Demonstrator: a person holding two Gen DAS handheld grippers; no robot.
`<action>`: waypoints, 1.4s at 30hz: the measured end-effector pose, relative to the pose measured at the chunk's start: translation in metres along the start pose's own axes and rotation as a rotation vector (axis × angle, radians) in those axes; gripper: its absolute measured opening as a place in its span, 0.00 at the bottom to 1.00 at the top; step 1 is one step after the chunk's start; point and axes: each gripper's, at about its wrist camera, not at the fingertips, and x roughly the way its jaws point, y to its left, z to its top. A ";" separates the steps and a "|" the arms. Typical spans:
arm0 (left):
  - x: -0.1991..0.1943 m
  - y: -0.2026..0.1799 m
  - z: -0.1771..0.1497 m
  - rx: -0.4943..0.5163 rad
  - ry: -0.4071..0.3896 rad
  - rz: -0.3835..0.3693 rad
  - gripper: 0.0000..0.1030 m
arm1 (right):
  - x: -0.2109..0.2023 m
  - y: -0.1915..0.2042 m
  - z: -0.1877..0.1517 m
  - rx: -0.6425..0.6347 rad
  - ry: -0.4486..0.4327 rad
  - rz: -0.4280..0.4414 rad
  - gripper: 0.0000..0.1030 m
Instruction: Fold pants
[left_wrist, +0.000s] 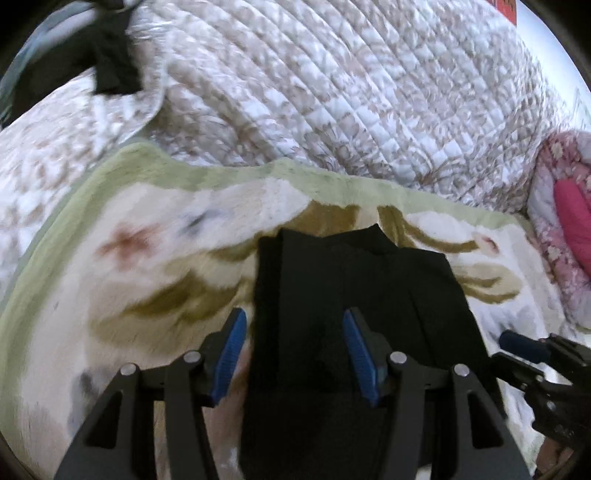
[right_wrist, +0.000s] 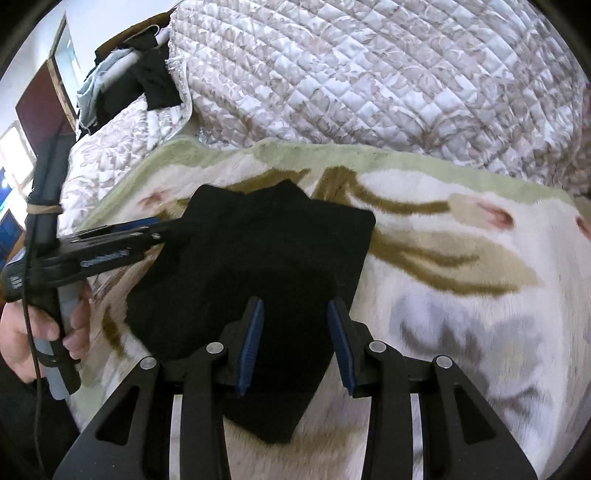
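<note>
- 2 views show black pants (left_wrist: 354, 295) lying folded into a compact dark block on a cream fleece blanket (left_wrist: 147, 266) with a pale green border and olive flower print.
- Left wrist view: the left gripper (left_wrist: 293, 354) hangs over the near left part of the pants, its blue pads (left_wrist: 231, 354) spread apart with nothing pressed between them; the left pad sits over the blanket just beside the pants' left edge, the right pad over the cloth.
- Beyond the blanket's far edge lies a quilted white and beige bedspread (left_wrist: 332, 92); a pink floral quilt (left_wrist: 561, 221) shows at the right, and a dark garment (left_wrist: 110, 62) at the far left.
- At the right edge the right gripper (left_wrist: 524, 343) pokes in beside the pants, blurred.
- Right wrist view: the right gripper (right_wrist: 295, 339) is over the near edge of the pants, jaws parted, gripping nothing.
- The left gripper (right_wrist: 147, 229) reaches in from the left, held by a hand (right_wrist: 40, 332); its tip is at the pants' far left edge, possibly touching, though I cannot tell.
- Clothes (right_wrist: 122, 81) are piled at the far left by the bedspread.
</note>
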 end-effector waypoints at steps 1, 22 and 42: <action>-0.008 0.003 -0.007 -0.020 0.003 -0.013 0.57 | -0.002 0.003 -0.004 -0.001 0.002 0.014 0.36; -0.042 -0.031 -0.076 0.005 0.040 0.031 0.57 | -0.029 0.038 -0.046 -0.072 -0.009 -0.022 0.46; -0.043 -0.050 -0.102 0.009 0.065 0.028 0.67 | -0.027 0.042 -0.081 -0.104 0.032 -0.062 0.49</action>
